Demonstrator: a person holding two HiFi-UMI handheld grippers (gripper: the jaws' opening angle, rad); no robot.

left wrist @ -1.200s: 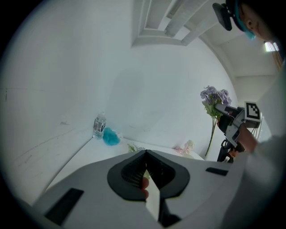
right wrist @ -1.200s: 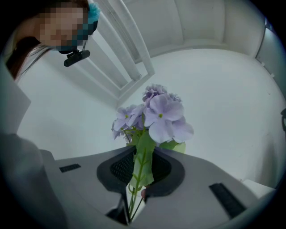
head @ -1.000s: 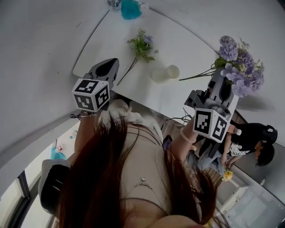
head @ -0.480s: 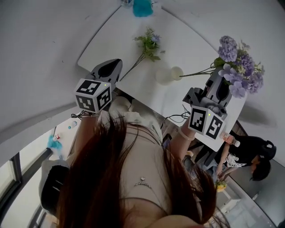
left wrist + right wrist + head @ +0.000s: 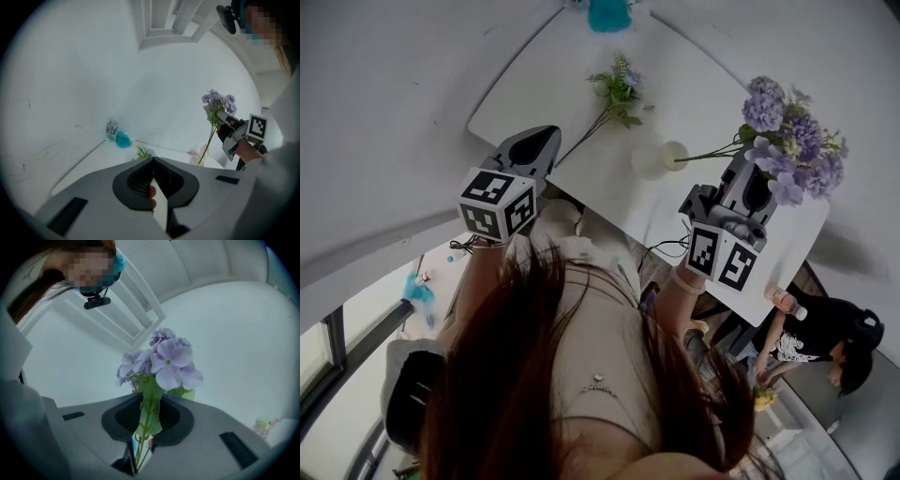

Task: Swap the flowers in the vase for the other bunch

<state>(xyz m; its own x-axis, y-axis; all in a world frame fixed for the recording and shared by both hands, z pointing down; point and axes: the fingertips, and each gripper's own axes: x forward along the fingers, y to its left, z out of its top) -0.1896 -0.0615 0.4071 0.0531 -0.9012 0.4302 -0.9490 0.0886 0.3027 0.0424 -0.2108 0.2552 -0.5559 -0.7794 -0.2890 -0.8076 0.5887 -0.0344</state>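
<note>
My right gripper (image 5: 757,173) is shut on the green stems of a purple flower bunch (image 5: 789,141), held above the right side of the white table (image 5: 581,56). The right gripper view shows the stems pinched between the jaws (image 5: 144,430) and the blooms (image 5: 164,359) just beyond. The long stems slant down to the mouth of a small pale vase (image 5: 661,156); I cannot tell whether they are inside it. The other bunch (image 5: 619,86), small, green and lilac, lies flat on the table. My left gripper (image 5: 539,139) hovers shut and empty over the table's near left edge.
A teal object (image 5: 607,13) sits at the table's far edge, with a clear bottle (image 5: 111,127) beside it. A person in black (image 5: 825,328) sits on the floor below right. A white wall lies behind the table.
My right gripper has carried the purple bunch left, closer to the vase, so the stem ends now lie at its mouth. The left gripper has stayed where it was.
</note>
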